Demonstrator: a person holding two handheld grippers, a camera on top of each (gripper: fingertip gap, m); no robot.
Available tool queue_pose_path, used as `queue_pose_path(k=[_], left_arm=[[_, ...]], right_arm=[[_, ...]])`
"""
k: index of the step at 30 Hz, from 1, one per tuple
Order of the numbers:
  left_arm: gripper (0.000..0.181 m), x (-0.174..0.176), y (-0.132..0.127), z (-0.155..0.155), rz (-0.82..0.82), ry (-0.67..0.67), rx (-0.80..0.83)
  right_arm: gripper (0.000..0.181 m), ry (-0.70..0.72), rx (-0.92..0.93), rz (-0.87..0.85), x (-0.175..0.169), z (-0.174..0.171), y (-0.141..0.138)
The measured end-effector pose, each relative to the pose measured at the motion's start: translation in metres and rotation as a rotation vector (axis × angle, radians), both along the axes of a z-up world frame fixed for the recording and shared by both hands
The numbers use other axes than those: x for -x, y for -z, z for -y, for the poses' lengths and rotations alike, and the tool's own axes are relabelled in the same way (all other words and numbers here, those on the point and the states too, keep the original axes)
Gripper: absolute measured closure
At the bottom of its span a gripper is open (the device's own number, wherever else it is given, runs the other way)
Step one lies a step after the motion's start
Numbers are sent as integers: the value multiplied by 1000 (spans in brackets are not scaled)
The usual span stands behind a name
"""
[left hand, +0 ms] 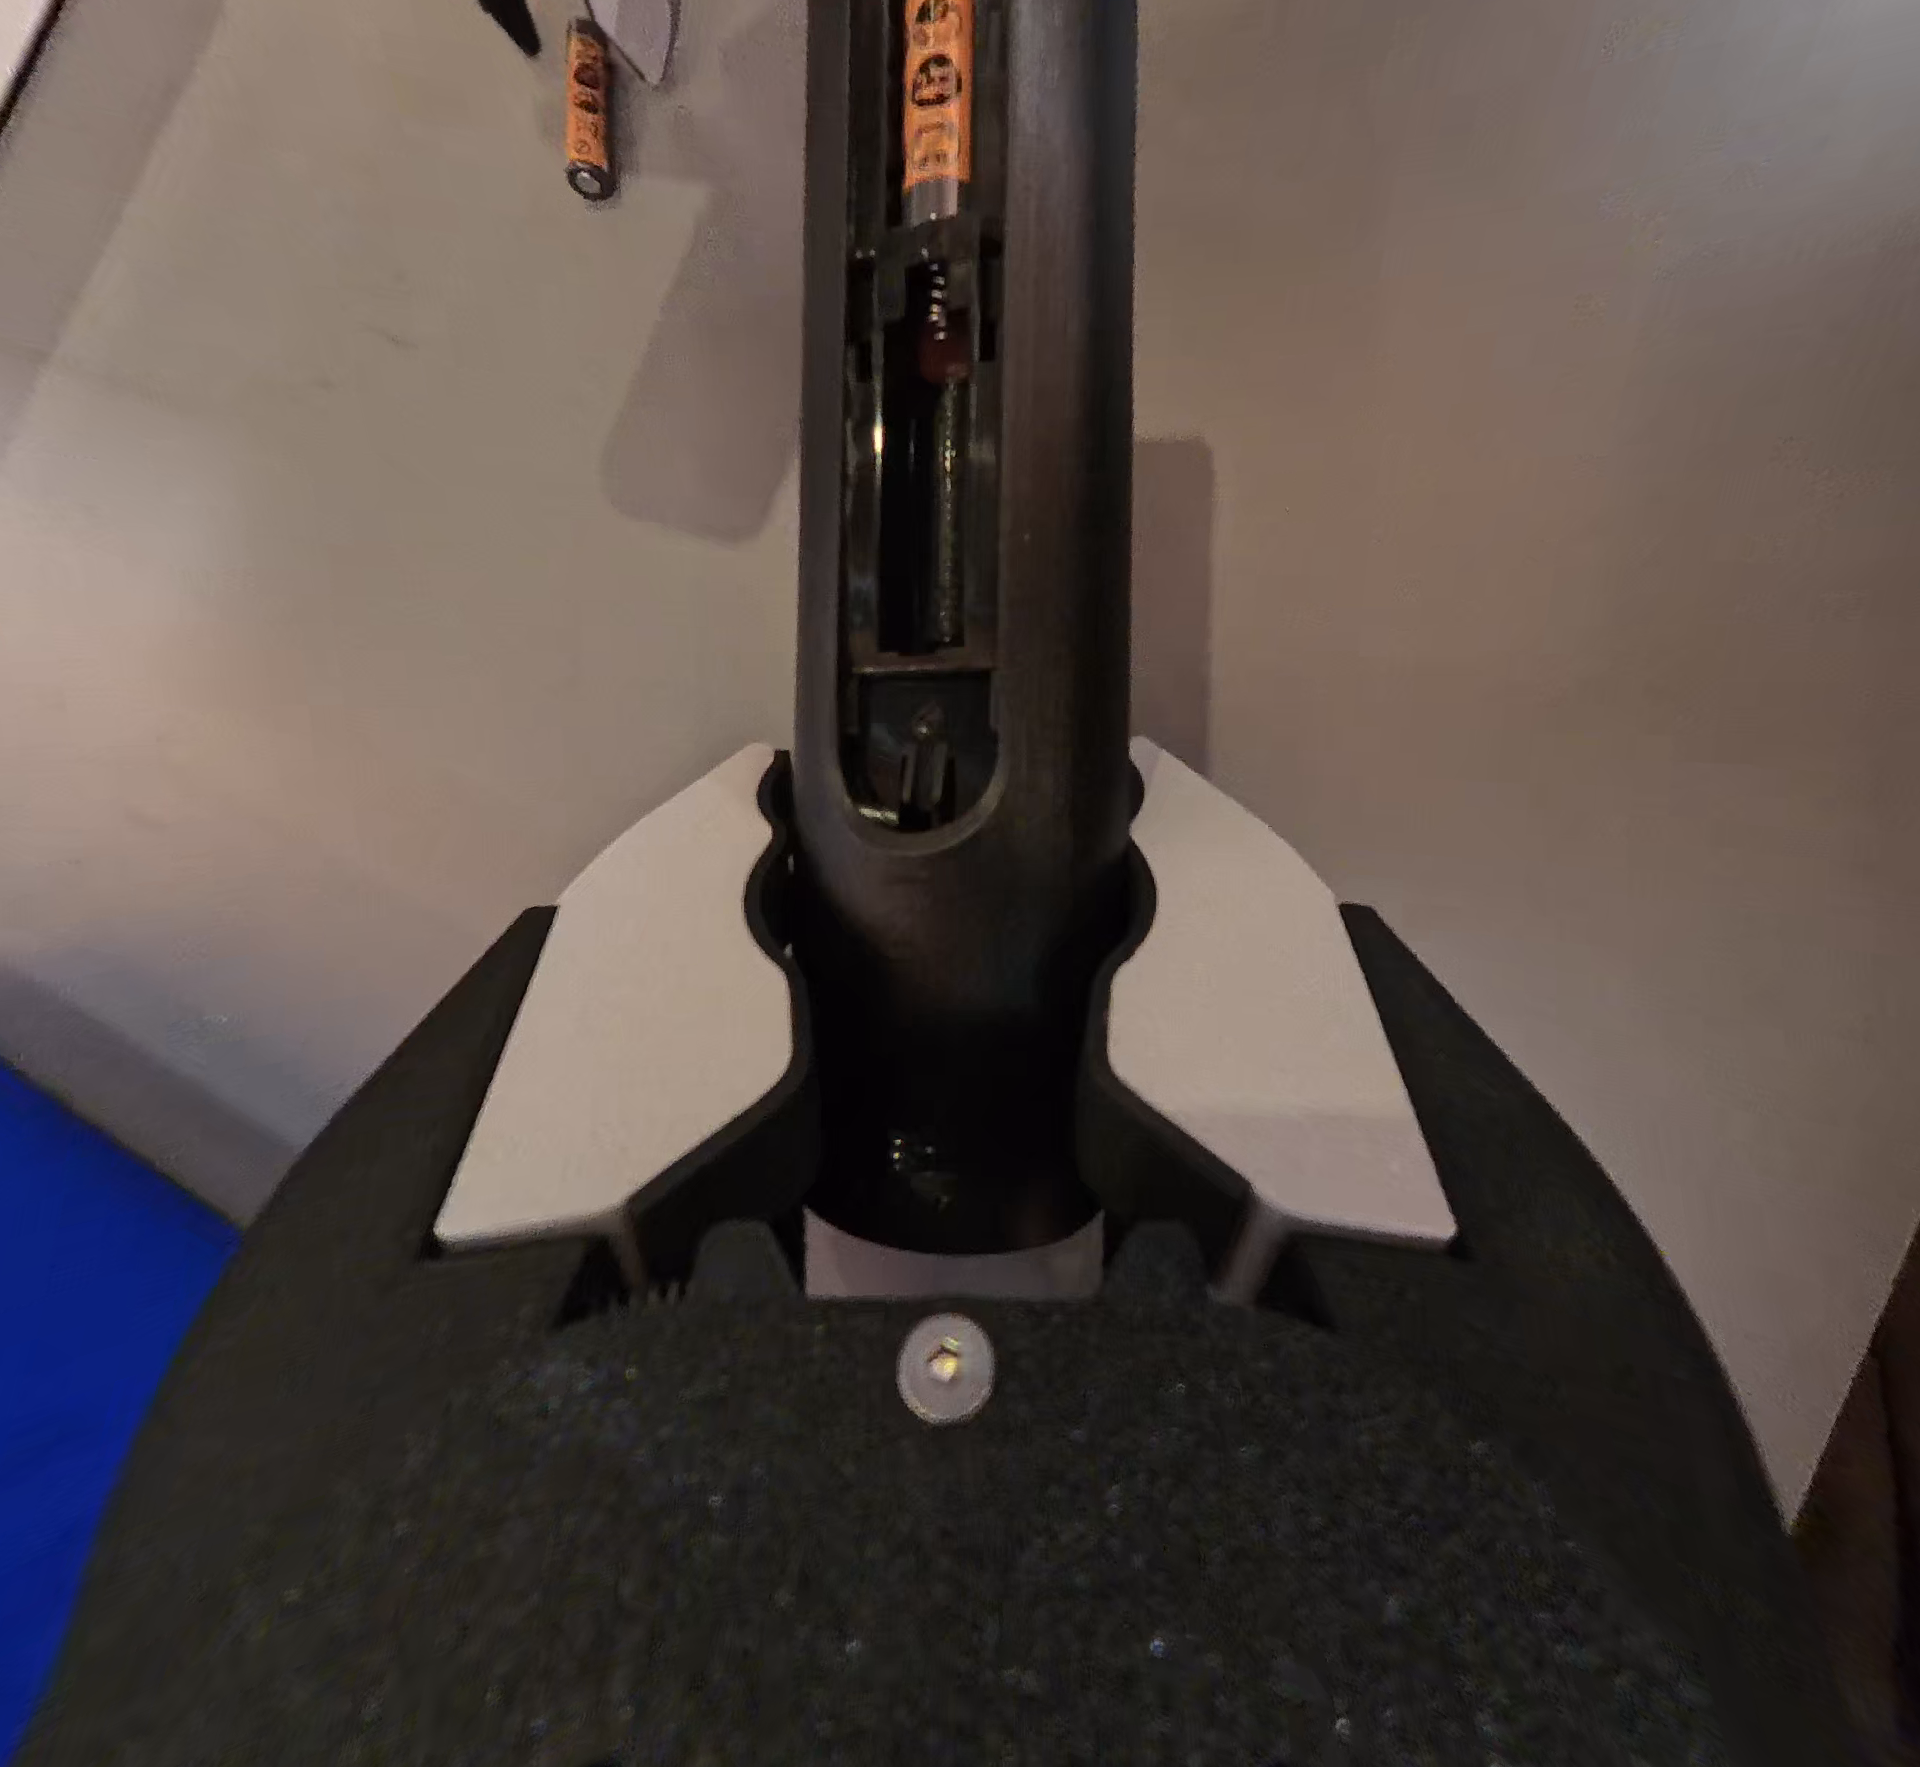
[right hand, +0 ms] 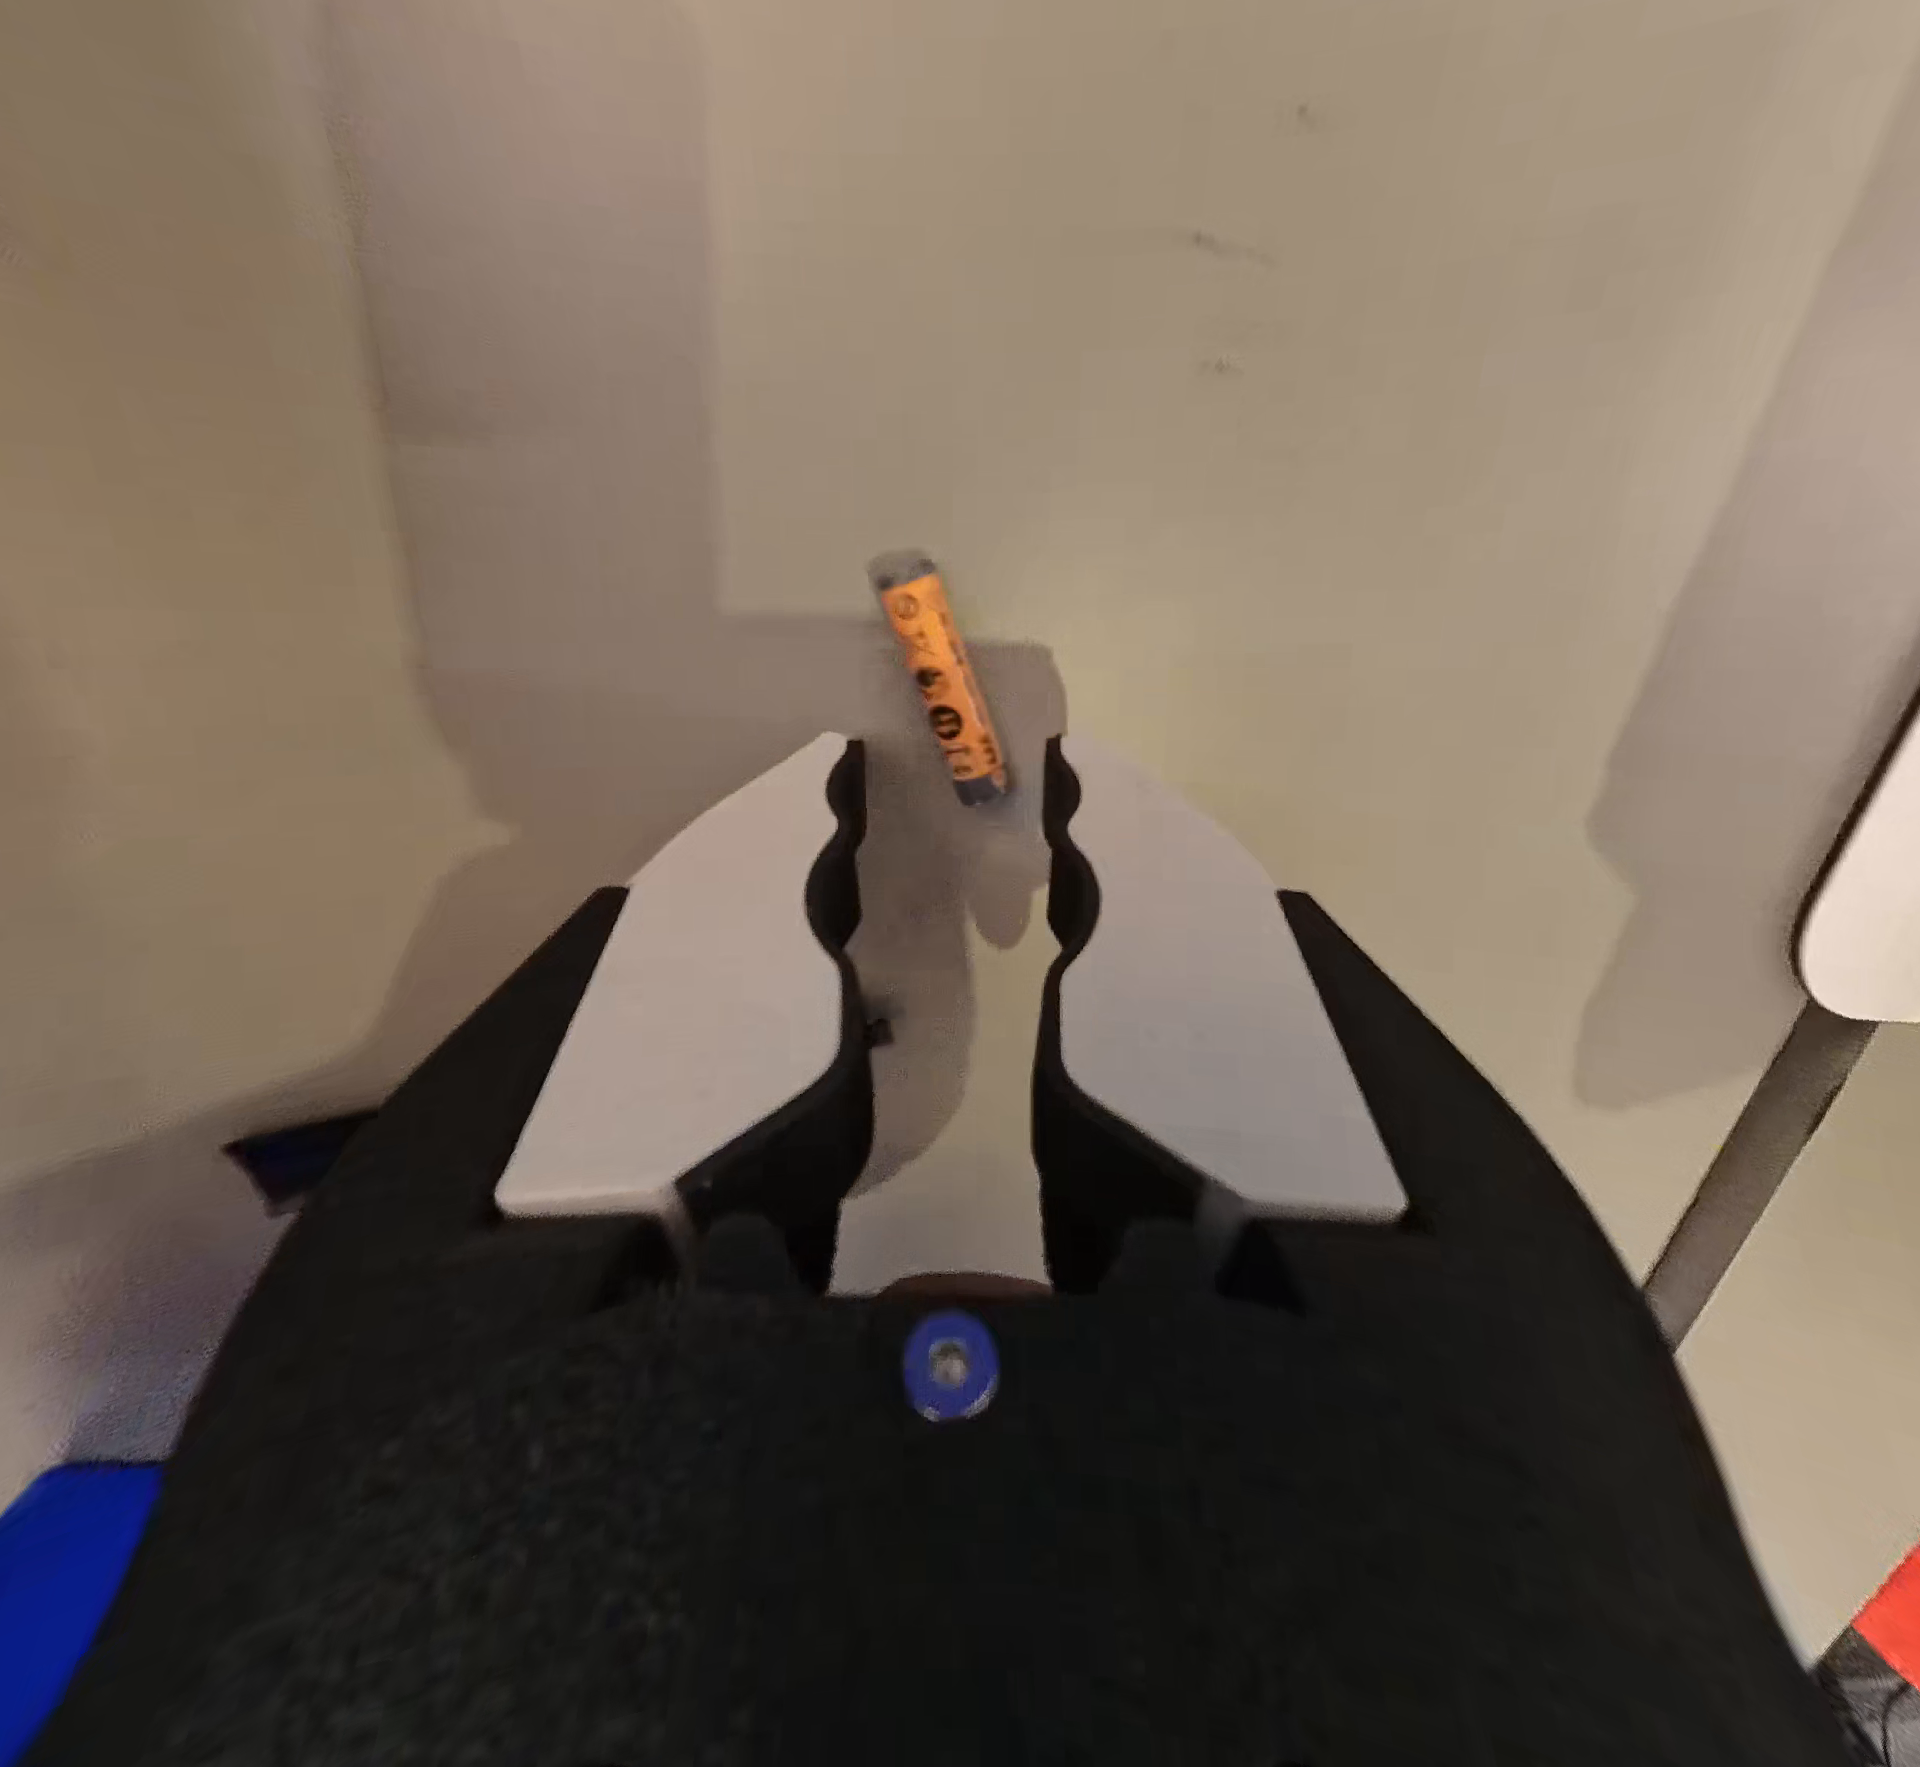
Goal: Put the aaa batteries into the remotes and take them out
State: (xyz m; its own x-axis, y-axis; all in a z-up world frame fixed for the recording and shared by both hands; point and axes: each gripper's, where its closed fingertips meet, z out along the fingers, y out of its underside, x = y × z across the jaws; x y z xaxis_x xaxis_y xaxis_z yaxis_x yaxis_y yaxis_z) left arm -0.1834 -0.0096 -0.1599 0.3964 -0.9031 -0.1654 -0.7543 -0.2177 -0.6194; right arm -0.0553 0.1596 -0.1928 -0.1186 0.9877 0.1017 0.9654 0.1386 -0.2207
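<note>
Left tongs (left hand: 951,844) clamp the open remote (left hand: 961,429), right tongs (right hand: 951,787) gape around a loose battery (right hand: 941,678) on the surface (right hand: 1351,367).

Your left wrist camera sits just behind the left tongs (left hand: 951,844) and looks forward and down along them at the pale table (left hand: 1455,367), very close to the remote (left hand: 961,470) running up the frame. Your right wrist camera looks the same way over the right tongs (right hand: 951,751), close above the table. Both views share that tabletop.
</note>
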Motion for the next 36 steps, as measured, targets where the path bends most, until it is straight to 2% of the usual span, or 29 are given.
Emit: queue_pose_path(k=[8, 11, 15, 17, 20, 24, 28, 36], left_arm=[[124, 3, -4, -1, 25, 0, 6], [124, 4, -1, -1, 14, 1, 12], [124, 4, 1, 0, 2, 8, 12], [124, 2, 1, 0, 5, 11, 12], [124, 1, 1, 0, 2, 15, 12], [124, -1, 2, 1, -1, 22, 12], [124, -1, 3, 4, -3, 25, 15], [124, -3, 2, 6, 0, 32, 14]], right_arm=[[155, -12, 80, -62, -1, 0, 6], [170, -29, 74, -55, -5, -1, 5], [171, -40, 81, 0, -20, 8, -15], [171, -49, 104, 86, -33, 19, -31], [171, -58, 46, 339, -60, 26, -48], [171, -90, 3, 465, -61, 34, -44], [171, -96, 14, 388, -42, 39, -27], [171, -46, 65, 108, -1, 44, -11]])
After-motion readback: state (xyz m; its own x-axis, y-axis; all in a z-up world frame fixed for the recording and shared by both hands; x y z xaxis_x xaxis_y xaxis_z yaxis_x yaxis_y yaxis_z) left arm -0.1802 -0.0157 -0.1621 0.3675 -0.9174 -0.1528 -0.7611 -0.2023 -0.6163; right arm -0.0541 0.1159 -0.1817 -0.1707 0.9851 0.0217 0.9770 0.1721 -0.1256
